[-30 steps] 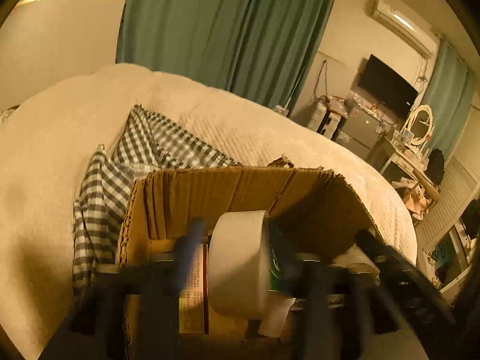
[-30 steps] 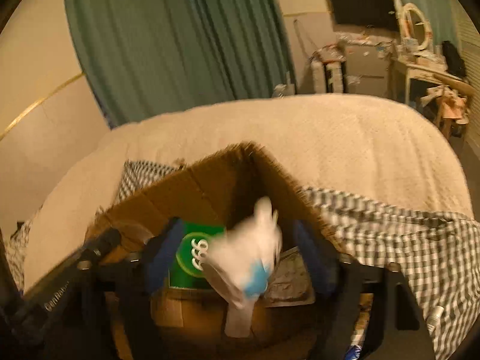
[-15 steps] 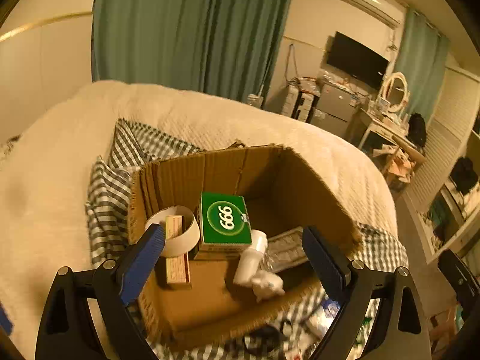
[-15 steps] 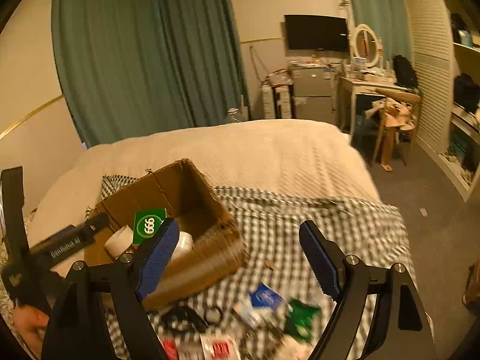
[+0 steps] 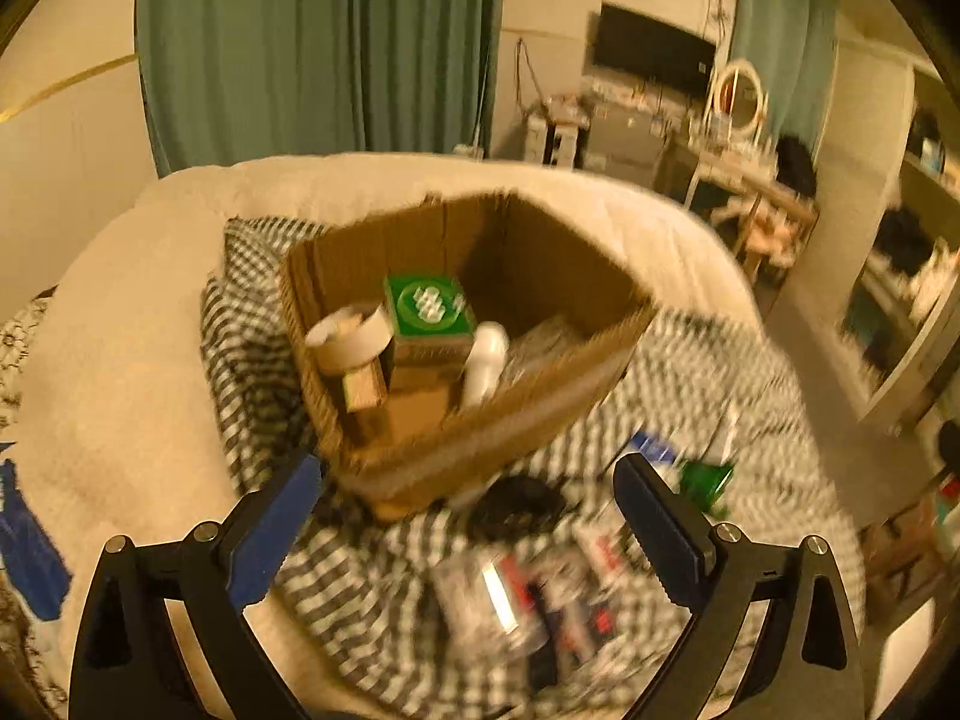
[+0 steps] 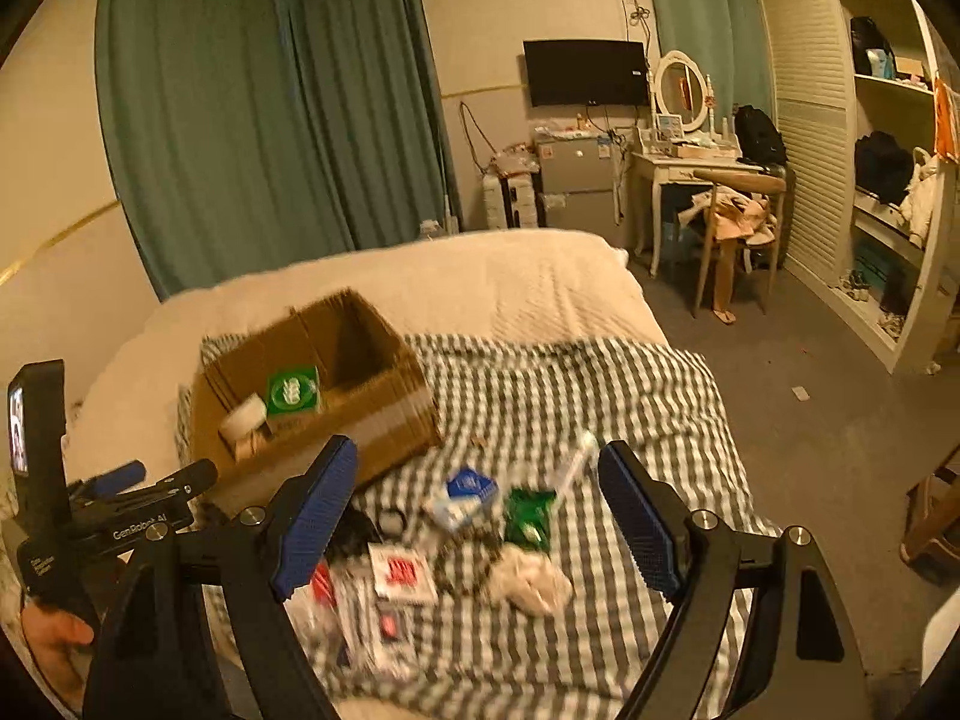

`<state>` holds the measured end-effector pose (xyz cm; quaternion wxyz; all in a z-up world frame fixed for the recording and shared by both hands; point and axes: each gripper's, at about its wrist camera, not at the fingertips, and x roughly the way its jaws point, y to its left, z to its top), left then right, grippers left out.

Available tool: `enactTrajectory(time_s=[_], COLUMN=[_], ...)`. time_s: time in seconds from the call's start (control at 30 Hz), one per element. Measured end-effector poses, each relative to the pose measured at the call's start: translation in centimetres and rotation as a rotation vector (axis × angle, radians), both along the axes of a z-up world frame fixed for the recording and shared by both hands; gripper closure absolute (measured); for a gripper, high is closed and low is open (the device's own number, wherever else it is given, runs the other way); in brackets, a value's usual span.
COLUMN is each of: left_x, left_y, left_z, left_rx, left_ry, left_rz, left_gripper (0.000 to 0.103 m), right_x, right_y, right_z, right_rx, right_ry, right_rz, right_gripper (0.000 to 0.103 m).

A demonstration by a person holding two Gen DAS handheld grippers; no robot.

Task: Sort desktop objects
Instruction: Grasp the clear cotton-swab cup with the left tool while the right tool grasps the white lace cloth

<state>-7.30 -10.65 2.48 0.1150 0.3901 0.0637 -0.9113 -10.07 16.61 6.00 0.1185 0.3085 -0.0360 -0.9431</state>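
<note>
Motion blur smears the packets (image 5: 522,594) on the checked cloth (image 5: 678,360), so their labels cannot be read. The cardboard box (image 5: 480,438) wall hides the bottle (image 5: 485,363) base. The hand (image 6: 51,648) is cut off at the picture's edge.

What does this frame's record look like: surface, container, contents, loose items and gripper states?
surface: checked cloth on a bed
container: open cardboard box, on the cloth
in box: green box, tape roll, white bottle
loose on cloth: blue packet, green packet, crumpled white wad, red-and-white packets, blurred
left gripper: open, holds nothing
right gripper: open, holds nothing
</note>
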Motion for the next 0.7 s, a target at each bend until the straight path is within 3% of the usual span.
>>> enactTrajectory(time_s=[0.13, 0.3, 0.37, 0.53, 0.7], left_x=[1.2, 0.5, 0.1, -0.5, -1.5], left_y=[-0.6, -1.3, -1.2, -1.7, -1.1], left_z=[-4.0, -10.2, -12.0, -13.5, -14.9], left_rx=[0.023, 0.224, 0.254, 0.295, 0.269], left_ry=[-0.082, -0.241, -0.284, -0.274, -0.288], left_rz=[0.049, 0.059, 0.075, 0.142, 0.145], left_gripper=[0.002, 0.002, 0.002, 0.002, 0.002], right_x=[1.0, 1.1, 0.6, -0.7, -2.7], right_y=[0.3, 0.2, 0.0, 0.2, 0.4], right_z=[-1.9, -4.0, -4.7, -6.6, -9.5], right_rx=[0.014, 0.012, 0.048, 0.059, 0.043], right_ry=[-0.027, -0.070, -0.083, -0.113, -0.166], right_rz=[-0.009, -0.008, -0.013, -0.026, -0.036], right_gripper=[0.021, 0.021, 0.021, 0.021, 0.021])
